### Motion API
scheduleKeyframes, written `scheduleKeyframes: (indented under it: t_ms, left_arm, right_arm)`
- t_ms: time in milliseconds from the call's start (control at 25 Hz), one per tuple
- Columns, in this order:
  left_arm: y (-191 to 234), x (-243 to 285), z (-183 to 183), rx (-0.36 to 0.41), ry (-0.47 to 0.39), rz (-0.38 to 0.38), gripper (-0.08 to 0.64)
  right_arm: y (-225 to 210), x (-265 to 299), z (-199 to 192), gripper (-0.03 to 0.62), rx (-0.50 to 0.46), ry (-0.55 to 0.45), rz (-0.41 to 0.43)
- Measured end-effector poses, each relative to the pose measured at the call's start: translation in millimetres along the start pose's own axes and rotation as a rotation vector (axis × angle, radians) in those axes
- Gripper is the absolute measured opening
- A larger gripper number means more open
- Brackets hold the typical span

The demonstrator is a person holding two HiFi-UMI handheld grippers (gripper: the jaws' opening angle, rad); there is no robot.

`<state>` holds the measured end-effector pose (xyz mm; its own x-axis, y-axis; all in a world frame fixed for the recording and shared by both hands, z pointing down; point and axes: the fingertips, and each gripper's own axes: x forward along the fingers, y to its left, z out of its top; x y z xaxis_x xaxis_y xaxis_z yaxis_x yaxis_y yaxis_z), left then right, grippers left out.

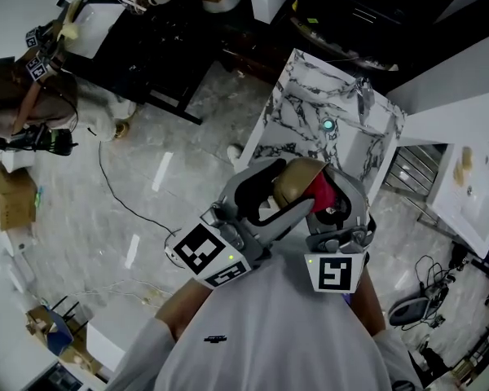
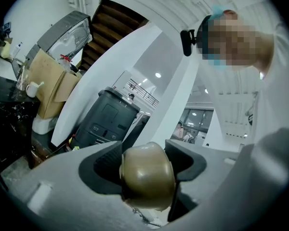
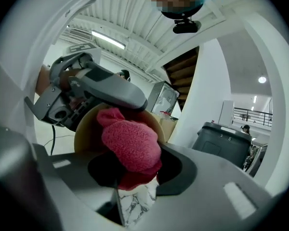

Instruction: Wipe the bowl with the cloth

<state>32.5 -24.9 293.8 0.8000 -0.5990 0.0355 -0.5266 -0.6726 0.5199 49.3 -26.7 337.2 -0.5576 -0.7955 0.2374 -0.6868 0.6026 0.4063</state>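
Note:
A tan bowl [image 1: 297,182] is held in the air above the marble table [image 1: 310,112], close to the person's chest. My left gripper [image 1: 279,206] is shut on the bowl [image 2: 147,174], whose rounded underside fills the gap between its jaws. A red knitted cloth [image 1: 321,192] is bunched in my right gripper [image 1: 330,206], which is shut on it. In the right gripper view the cloth [image 3: 130,146] presses into the open side of the bowl [image 3: 86,129], with the left gripper [image 3: 94,88] clamped over the bowl's rim.
The marble table has a small round teal-lit object [image 1: 328,125] on it. A dark counter [image 1: 147,39] lies at upper left, a white counter [image 1: 473,194] at right. Cables [image 1: 114,186] trail over the tiled floor. Another person [image 1: 24,96] stands at far left.

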Motion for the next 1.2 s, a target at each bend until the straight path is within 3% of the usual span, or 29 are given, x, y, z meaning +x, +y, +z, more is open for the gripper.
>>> scheduleKeyframes:
  t_ms: [120, 360, 520, 680, 840, 960, 1200]
  left_arm:
    - [-1.1, 2.6, 4.9, 0.051, -0.005, 0.012, 0.288]
    - [1.6, 10.5, 10.2, 0.071, 0.002, 0.017, 0.287]
    - [0.0, 14.8, 6.5, 0.058, 0.025, -0.001, 0.287]
    - [-8.0, 21.1, -0.1, 0.060, 0.056, -0.035, 0.287]
    - [-5.9, 25.7, -6.6, 0.013, 0.080, -0.056, 0.285]
    - [-9.6, 25.8, -9.4, 0.027, 0.095, -0.078, 0.285]
    - [-10.7, 17.0, 0.1, 0.086, 0.048, -0.039, 0.287]
  right_arm:
    - [2.7, 2.6, -7.5, 0.150, -0.001, 0.055, 0.031]
    - [12.2, 3.8, -8.1, 0.147, -0.133, 0.095, 0.080]
    - [22.4, -2.8, -5.7, 0.147, -0.151, 0.041, 0.174]
    - [21.4, -11.1, 2.7, 0.147, -0.143, -0.025, 0.201]
    - [14.8, -12.4, 10.0, 0.147, -0.145, -0.070, 0.161]
    - [4.1, -10.7, 11.9, 0.147, -0.142, -0.077, 0.090]
    - [-10.3, 0.3, 5.7, 0.147, -0.170, 0.022, -0.053]
